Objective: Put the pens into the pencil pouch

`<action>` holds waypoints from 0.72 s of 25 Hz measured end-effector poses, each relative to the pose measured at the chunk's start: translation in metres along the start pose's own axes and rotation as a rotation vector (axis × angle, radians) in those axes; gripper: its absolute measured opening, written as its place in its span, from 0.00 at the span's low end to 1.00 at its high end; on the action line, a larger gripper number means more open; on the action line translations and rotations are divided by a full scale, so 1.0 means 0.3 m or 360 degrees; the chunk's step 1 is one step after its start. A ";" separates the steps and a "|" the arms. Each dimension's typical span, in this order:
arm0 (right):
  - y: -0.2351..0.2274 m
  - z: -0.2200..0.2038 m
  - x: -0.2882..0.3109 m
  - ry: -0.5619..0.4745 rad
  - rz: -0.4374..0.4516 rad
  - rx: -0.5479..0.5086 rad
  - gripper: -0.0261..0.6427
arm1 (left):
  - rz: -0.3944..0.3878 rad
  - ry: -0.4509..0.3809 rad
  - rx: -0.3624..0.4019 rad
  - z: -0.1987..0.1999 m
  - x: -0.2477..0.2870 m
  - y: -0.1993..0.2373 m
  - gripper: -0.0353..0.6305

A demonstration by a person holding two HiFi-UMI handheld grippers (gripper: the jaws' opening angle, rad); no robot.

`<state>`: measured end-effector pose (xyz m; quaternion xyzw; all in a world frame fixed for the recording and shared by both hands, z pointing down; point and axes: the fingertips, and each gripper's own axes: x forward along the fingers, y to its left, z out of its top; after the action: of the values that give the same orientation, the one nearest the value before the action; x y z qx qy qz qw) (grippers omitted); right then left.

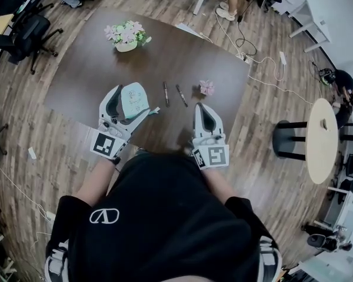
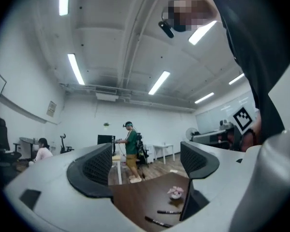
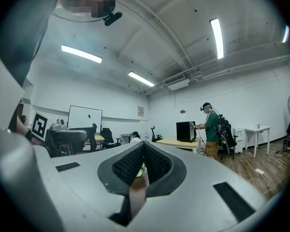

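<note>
1. Gripper state. You held the left gripper [image 1: 130,104] with its jaws wide apart and nothing pressed between the pads. You held the right gripper [image 1: 204,107] with its jaws together and empty.

2. Position of parts. The pouch [image 1: 134,95] lay on the table [image 1: 165,51], in the gap of the left jaws as seen from the head view. The left gripper view showed only the table top and pens through that gap, so the pouch was probably below the jaws. Two pens [image 1: 165,93] [image 1: 181,95] lay side by side just right of the pouch, ahead of the right gripper.

3. Step in hand. This was judged to be the approach, with neither pen picked up.

4. Next move. It called for you to lower the left jaws onto the pouch to steady it, then part the right jaws before reaching the nearer pen.
</note>
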<state>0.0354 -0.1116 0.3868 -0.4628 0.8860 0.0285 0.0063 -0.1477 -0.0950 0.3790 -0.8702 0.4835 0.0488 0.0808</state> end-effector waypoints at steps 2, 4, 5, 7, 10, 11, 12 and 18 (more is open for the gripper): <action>-0.008 -0.005 0.000 0.0001 0.0000 0.0002 0.04 | -0.0063 0.0147 0.0135 -0.058 0.017 -0.009 0.68; -0.017 -0.010 -0.001 0.0003 -0.0008 0.0009 0.04 | -0.0125 0.0337 0.0281 -0.134 0.024 -0.011 0.69; -0.021 -0.012 0.000 0.0005 -0.0011 0.0012 0.04 | -0.0148 0.0421 0.0339 -0.170 0.030 -0.008 0.70; -0.029 -0.018 -0.001 0.0015 -0.0012 0.0012 0.04 | -0.0203 0.0556 0.0447 -0.249 0.043 0.000 0.71; -0.042 -0.028 -0.010 0.0040 -0.0008 0.0000 0.04 | -0.0346 0.0771 0.0578 -0.419 0.048 0.006 0.71; -0.045 -0.032 -0.014 0.0048 -0.0012 -0.0001 0.04 | -0.0399 0.0848 0.0602 -0.475 0.046 0.010 0.71; -0.047 -0.036 -0.020 0.0057 -0.0018 0.0001 0.04 | -0.0448 0.0923 0.0620 -0.529 0.043 0.015 0.71; -0.072 -0.089 -0.068 0.0115 -0.0070 0.0020 0.04 | -0.0690 0.1330 0.0685 -0.839 0.005 0.035 0.71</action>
<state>0.0651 -0.1088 0.4131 -0.4828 0.8754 0.0060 -0.0222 -0.1542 -0.1489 0.6250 -0.8593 0.2823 -0.4214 0.0664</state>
